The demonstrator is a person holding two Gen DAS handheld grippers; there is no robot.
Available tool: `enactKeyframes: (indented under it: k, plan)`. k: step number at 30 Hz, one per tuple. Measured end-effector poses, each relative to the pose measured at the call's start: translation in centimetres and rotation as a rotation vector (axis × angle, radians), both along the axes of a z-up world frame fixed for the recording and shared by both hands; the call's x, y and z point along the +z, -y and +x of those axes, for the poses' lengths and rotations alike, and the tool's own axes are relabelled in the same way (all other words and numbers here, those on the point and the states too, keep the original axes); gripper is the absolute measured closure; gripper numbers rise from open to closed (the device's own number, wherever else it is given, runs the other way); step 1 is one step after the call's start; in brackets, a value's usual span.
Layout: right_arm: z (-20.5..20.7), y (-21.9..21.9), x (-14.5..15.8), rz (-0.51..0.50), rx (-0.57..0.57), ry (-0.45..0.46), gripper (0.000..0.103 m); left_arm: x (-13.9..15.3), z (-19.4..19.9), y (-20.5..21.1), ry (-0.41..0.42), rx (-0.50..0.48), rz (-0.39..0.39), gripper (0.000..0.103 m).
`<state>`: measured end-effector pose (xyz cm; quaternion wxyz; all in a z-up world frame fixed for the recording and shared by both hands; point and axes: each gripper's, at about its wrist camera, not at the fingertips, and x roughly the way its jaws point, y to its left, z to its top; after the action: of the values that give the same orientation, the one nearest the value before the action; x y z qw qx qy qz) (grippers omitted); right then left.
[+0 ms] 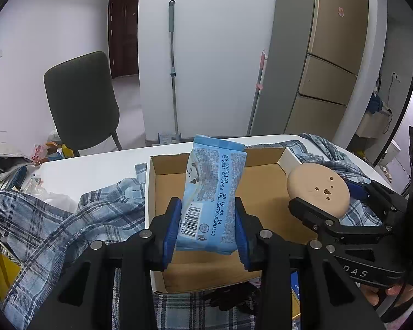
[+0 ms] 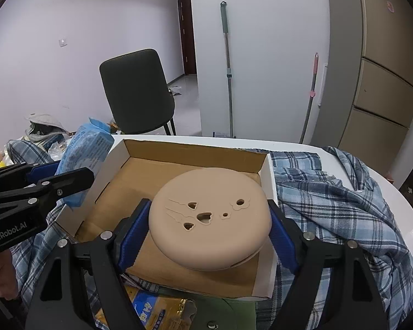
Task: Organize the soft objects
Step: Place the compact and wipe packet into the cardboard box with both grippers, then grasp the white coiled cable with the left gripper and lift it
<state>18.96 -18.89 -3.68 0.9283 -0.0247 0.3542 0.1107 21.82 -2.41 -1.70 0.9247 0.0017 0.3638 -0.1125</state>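
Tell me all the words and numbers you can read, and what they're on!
"MFG 20251110", "08:16:43 14", "TEL:0572-6680103": blue packet.
"GenRobot.AI": left gripper.
"DAS", partly hidden: right gripper.
Packet's small print, barcode digits, yellow bag: too blurred.

showing up right now: one cardboard box [image 2: 190, 148], one blue snack packet [image 1: 210, 192], one round tan cushion [image 2: 209, 220], two grippers, left [image 1: 208, 228] and right [image 2: 209, 229], one dark chair [image 2: 137, 90], two mop poles [image 2: 227, 68] leaning, one plaid shirt [image 2: 330, 192].
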Motion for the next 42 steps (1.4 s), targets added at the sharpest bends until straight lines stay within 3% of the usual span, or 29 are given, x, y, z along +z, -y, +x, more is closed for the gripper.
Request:
enactKeyframes:
  k: [2,5,13,29,36,42]
  plan:
    - [0.1,-0.2,-0.1,-0.006,0.011,-0.003,0.023,-0.2,0.0,0.0,-0.005,0.005,0.004,0.063]
    - [0.6,-0.2,-0.3,0.014,0.020,-0.035,0.020,-0.4,0.3,-0.4,-0.004,0.049,-0.004,0.021]
    - [0.1,0.4,0.7,0.034,-0.016,-0.007,0.013,1.2,-0.7,-0.9,0.047,0.070,-0.015,0.020]
    - [-7.7,0.7,9.4,0.058,0.015,0.184,0.011,11.1,-10.1,-1.3,0.296,0.075,-0.023,0.020]
    - [-12.8,1.3,10.8,0.083,0.009,0.227,0.011,11.5,-15.5,-1.5,0.337,0.027,-0.114,0.018]
    - [-15.7,1.6,10.2,0.089,-0.005,0.220,0.011,10.2,-18.5,-1.4,0.332,0.021,-0.141,0.012]
